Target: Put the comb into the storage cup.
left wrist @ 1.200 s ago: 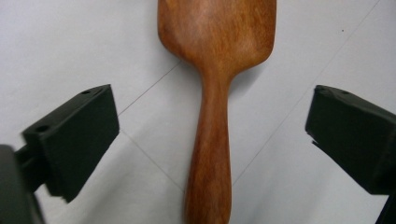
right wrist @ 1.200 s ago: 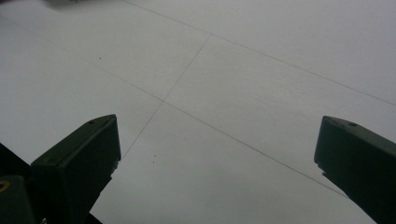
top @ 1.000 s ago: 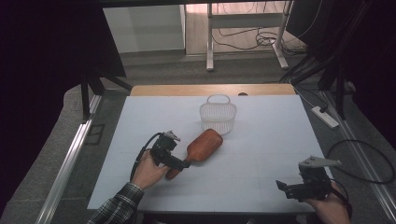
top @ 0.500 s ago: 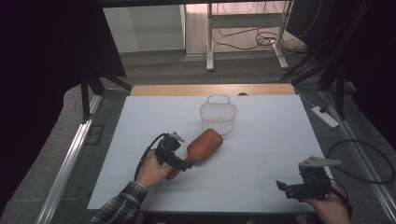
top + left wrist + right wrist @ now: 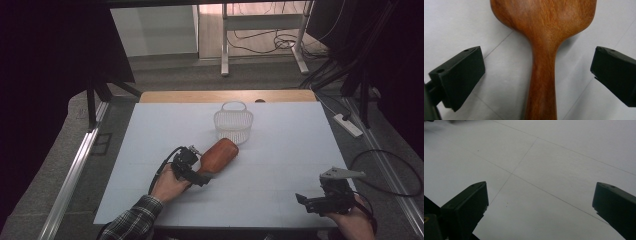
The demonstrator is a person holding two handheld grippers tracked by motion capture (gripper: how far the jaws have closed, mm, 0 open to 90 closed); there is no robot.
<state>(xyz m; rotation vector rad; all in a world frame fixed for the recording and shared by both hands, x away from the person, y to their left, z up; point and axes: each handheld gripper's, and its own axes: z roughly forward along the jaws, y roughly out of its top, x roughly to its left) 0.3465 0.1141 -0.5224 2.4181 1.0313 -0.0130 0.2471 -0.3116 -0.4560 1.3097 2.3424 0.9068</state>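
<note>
Wooden paddle-shaped brush (image 5: 218, 156) lies flat on the white table (image 5: 280, 150), a little left of the middle, its narrow handle pointing toward the person and its broad rounded head pointing away toward a basket. Nearest the camera in the high view, at the table's front edge on the right, the right hand-held gripper (image 5: 305, 200) rests low over bare white surface in the person's right hand (image 5: 350, 222), with a grey three-cornered plate on top; in the right gripper view its two black jaws stand wide apart with nothing but the table's faint seam lines between them (image 5: 539, 195). Farther in on the left, a plaid sleeve (image 5: 132, 222) leads to the left hand (image 5: 167, 182), which holds the left hand-held gripper (image 5: 202, 175) at the handle end of the brush, a black cable looping beside it. In the left gripper view the jaws are spread wide on either side of the handle (image 5: 541, 92), each well clear of the wood, and the handle runs up between them into the wider head. Beyond the brush head, just past its far end, a small clear plastic basket (image 5: 233, 121) with a loop handle stands upright on the table. Behind it runs the table's bare wooden far edge (image 5: 200, 96), then grey floor with metal table legs (image 5: 224, 45) and loose cables (image 5: 270, 42).
</note>
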